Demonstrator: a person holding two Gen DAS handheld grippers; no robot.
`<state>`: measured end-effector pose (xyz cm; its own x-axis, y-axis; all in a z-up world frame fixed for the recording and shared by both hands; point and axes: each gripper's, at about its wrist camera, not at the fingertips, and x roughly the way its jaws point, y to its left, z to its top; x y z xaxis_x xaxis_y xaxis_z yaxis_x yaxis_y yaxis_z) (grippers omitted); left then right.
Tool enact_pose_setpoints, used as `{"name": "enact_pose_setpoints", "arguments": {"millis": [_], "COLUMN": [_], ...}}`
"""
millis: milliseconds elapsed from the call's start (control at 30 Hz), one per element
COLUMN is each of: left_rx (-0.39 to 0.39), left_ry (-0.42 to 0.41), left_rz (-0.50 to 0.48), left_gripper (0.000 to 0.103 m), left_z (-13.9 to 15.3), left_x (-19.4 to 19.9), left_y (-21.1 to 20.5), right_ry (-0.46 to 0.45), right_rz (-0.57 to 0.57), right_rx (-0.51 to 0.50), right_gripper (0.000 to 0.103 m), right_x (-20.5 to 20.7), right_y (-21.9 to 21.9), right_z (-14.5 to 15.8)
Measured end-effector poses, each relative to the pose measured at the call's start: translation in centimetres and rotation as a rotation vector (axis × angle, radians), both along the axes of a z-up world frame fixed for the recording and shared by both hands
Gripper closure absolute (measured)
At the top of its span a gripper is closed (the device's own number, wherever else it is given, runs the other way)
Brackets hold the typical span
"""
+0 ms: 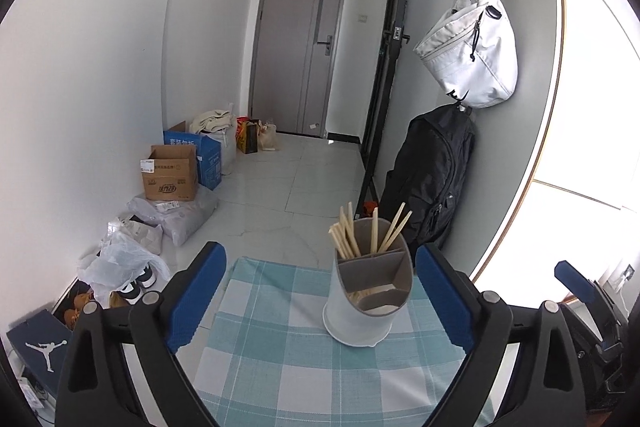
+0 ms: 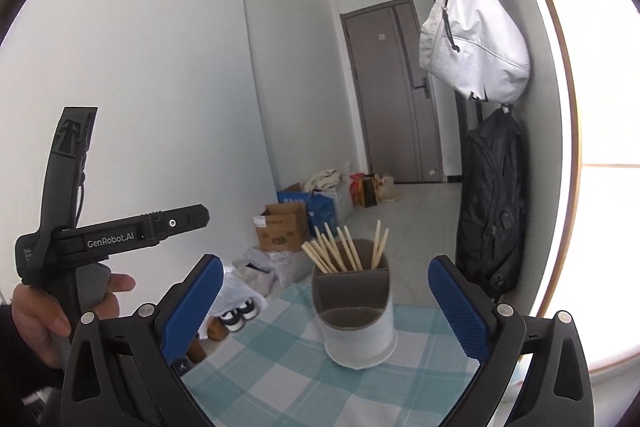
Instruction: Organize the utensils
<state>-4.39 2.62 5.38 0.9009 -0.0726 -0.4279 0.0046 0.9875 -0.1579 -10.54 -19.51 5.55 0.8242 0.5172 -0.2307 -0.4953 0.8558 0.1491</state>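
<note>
A white utensil holder (image 1: pixel 366 301) with grey dividers stands upright on a blue-and-white checked tablecloth (image 1: pixel 288 367). Several wooden chopsticks (image 1: pixel 352 231) stand in its far compartments. The holder (image 2: pixel 356 319) and chopsticks (image 2: pixel 340 249) also show in the right wrist view. My left gripper (image 1: pixel 320 291) is open and empty, its blue pads either side of the holder and nearer than it. My right gripper (image 2: pixel 326 303) is open and empty, just short of the holder. The left gripper's body (image 2: pixel 80 239) shows at the left of the right wrist view, held by a hand.
The table's far edge (image 1: pixel 280 261) drops to a tiled floor. Cardboard boxes (image 1: pixel 172 173), bags and shoes (image 1: pixel 138 283) lie along the left wall. A black backpack (image 1: pixel 432 175) and a white bag (image 1: pixel 472 51) hang on the right wall. A grey door (image 1: pixel 300 47) is at the back.
</note>
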Motion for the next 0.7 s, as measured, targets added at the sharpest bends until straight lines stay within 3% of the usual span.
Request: {"name": "enact_pose_setpoints", "arguments": {"millis": [333, 600, 700], "left_rx": [0.034, 0.072, 0.048], "left_ry": [-0.006, 0.033, 0.059], "left_rz": [0.012, 0.014, 0.016], "left_gripper": [0.01, 0.01, 0.01], "left_z": [-3.8, -6.4, -6.8], "left_x": [0.1, 1.2, 1.5], "left_y": [-0.7, -1.0, -0.7], "right_ry": [0.035, 0.062, 0.067], "right_rz": [-0.016, -0.024, -0.014], "right_rx": [-0.006, -0.016, -0.026], "right_gripper": [0.0, 0.0, 0.0], "right_x": [0.0, 0.5, 0.6], "right_y": [-0.2, -0.5, -0.2], "right_z": [-3.5, -5.1, -5.5]}}
